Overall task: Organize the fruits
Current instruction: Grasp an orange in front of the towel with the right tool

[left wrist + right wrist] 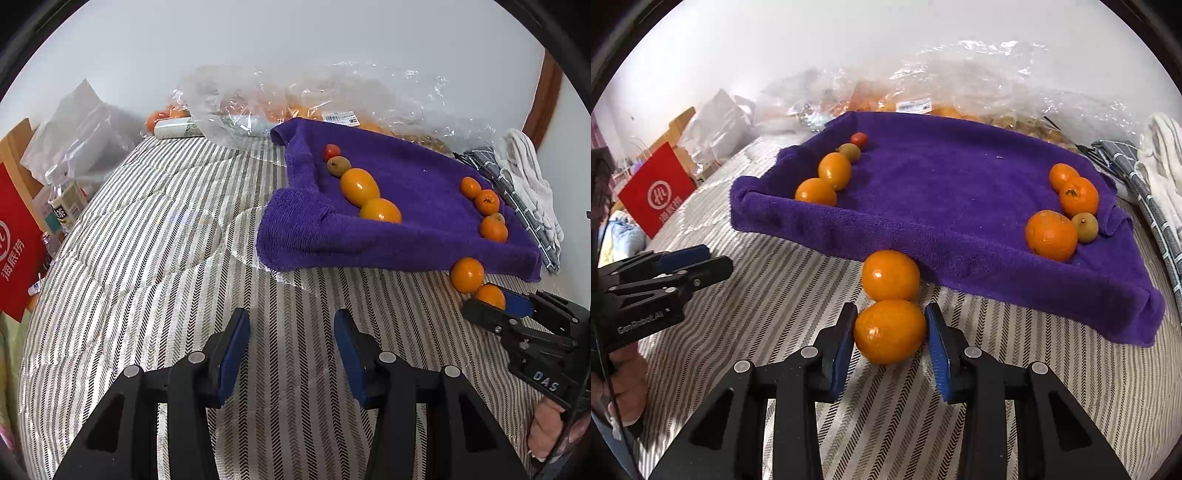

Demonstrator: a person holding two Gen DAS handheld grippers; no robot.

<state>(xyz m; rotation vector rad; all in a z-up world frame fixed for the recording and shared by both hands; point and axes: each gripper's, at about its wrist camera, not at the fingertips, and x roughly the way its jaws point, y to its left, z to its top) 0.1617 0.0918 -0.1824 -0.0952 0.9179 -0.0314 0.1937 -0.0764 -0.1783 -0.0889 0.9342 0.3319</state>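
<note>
Across striped bedcover [997,387], purple towel [942,192] dominates, fruit rows along both sides. Below towel's front edge, two oranges touching; right gripper [891,332] brackets nearer orange [889,330], pads touching, grip looks light. Left gripper [291,350] apart, empty, well off towel. Risk: lifting could nudge second orange [890,275], rolling it away.

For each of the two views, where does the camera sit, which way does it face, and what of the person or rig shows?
Left wrist: sits behind the left tongs, open over the striped bedcover, facing the purple towel; the right tongs enter at right.
Right wrist: sits behind the right tongs, whose pads flank the near orange, facing the towel; the left tongs and a hand show at left.
Shared: towel, its fruit rows, second orange, plastic bags.
</note>
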